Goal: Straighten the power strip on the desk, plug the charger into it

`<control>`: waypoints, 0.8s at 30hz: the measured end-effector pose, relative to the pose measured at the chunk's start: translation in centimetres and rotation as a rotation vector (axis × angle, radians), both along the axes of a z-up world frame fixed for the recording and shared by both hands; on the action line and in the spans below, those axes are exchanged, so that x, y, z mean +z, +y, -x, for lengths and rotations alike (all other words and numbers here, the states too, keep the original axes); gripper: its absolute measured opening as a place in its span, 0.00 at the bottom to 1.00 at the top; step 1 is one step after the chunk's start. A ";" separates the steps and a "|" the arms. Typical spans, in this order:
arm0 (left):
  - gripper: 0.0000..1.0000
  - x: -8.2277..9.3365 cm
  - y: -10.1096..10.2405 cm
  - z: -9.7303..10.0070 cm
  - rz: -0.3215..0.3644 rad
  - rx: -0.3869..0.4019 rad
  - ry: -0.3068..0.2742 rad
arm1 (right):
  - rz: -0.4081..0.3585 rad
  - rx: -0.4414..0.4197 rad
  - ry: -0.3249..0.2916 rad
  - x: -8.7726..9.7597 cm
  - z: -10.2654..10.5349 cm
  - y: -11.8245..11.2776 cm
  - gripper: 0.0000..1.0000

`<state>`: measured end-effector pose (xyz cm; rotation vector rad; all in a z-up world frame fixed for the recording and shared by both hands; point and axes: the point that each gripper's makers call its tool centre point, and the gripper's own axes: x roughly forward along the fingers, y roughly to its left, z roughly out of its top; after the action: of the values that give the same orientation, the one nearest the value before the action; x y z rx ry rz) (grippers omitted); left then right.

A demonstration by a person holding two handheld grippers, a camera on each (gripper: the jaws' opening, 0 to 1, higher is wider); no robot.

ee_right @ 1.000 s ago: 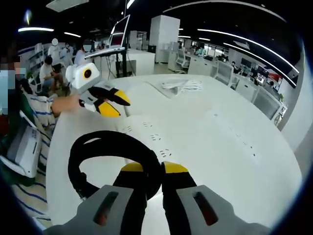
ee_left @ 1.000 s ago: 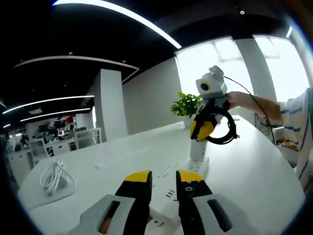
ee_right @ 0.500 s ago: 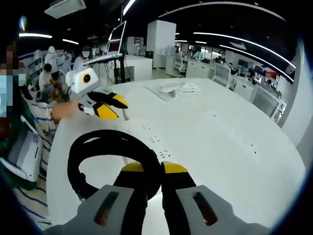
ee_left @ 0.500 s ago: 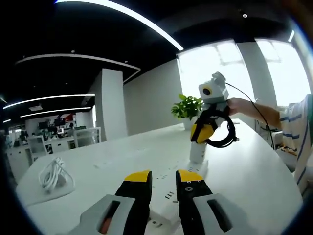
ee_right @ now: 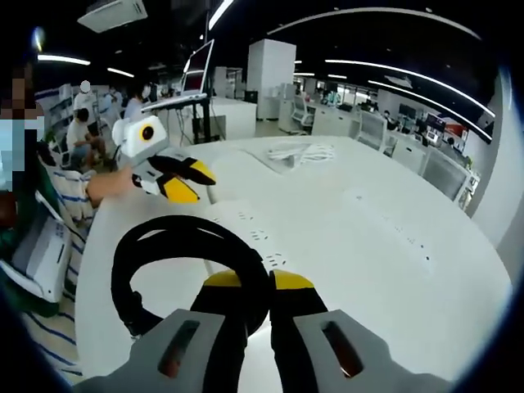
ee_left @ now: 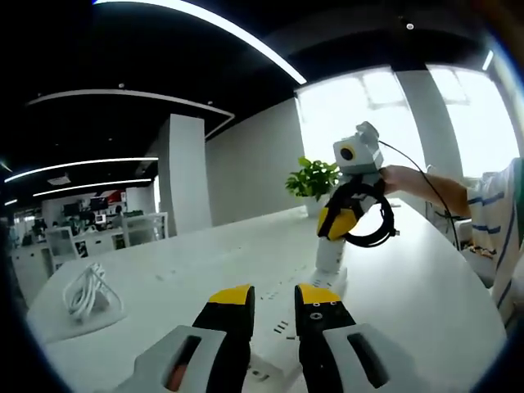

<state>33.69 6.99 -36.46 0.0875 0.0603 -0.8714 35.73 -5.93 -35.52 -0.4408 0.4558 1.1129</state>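
Observation:
A long white power strip (ee_right: pixel 254 233) lies on the white desk (ee_right: pixel 368 270), running from my left gripper (ee_right: pixel 192 178) to my right gripper (ee_right: pixel 255 282). In the left gripper view the strip (ee_left: pixel 278 327) passes under my left gripper (ee_left: pixel 274 296), whose jaws stand apart over its near end. My right gripper (ee_left: pixel 336 221) is shut on a white charger (ee_left: pixel 329 255), held upright with its lower end on the strip's far end. The charger's black cable coil (ee_left: pixel 372 217) hangs beside the jaws, and it loops left of them (ee_right: pixel 155 254) in the right gripper view, where the charger is hidden.
A coiled white cable (ee_left: pixel 86 295) lies on a white sheet at the desk's far side (ee_right: pixel 299 150). A potted plant (ee_left: pixel 311 176) stands at the desk's end. A hand (ee_left: pixel 401 168) and a striped sleeve show. Several people sit beyond the edge.
The left gripper view has tilted up a little, so the strip sits lower in it. The right gripper still holds the charger upright at the same spot on the strip.

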 end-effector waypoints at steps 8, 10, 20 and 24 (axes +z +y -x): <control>0.20 -0.1 -0.4 0.3 -0.007 -0.010 -0.002 | -0.023 -0.016 -0.001 -0.1 -0.2 0.1 0.08; 0.20 0.0 -0.4 0.4 -0.006 -0.013 -0.002 | -0.090 -0.015 0.022 -0.1 -0.2 -0.5 0.08; 0.20 0.2 -0.9 0.3 0.011 -0.021 0.003 | 0.007 -0.021 -0.041 -0.1 -0.3 0.4 0.08; 0.20 0.0 -0.8 0.6 -0.002 -0.018 -0.001 | -0.116 -0.029 0.005 -0.1 -0.6 -0.6 0.08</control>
<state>33.12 6.17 -36.42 0.0909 0.0597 -0.8897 36.38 -6.57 -35.57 -0.3292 0.3987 1.1068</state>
